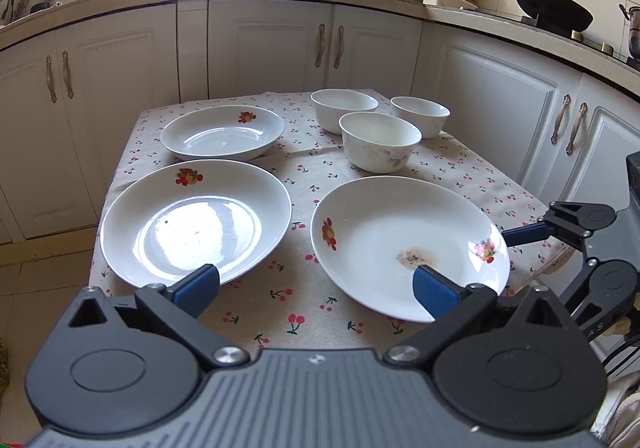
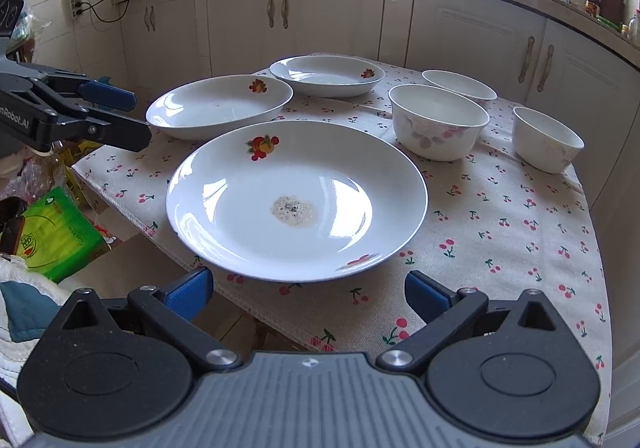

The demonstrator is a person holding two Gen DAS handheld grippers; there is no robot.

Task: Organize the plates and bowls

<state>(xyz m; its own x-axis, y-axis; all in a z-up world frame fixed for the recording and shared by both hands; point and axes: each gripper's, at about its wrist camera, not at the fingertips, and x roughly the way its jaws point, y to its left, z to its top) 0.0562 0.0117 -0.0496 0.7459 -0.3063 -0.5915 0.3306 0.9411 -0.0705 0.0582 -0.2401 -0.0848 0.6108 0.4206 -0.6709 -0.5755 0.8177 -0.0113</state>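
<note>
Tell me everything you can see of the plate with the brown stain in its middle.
The stained plate is round, shallow, glossy white, ceramic by the look. A speckled brown stain sits at its centre; fruit prints mark its rim. It lies flat on the cherry-print tablecloth near the table's front edge, empty otherwise, apart from the other dishes. The open right gripper is just short of its near rim; nothing grips it.

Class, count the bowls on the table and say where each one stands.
3. The biggest bowl, with a floral print, stands nearest the stained plate; one bowl stands behind it, and another bowl to its right. None appear hidden.
</note>
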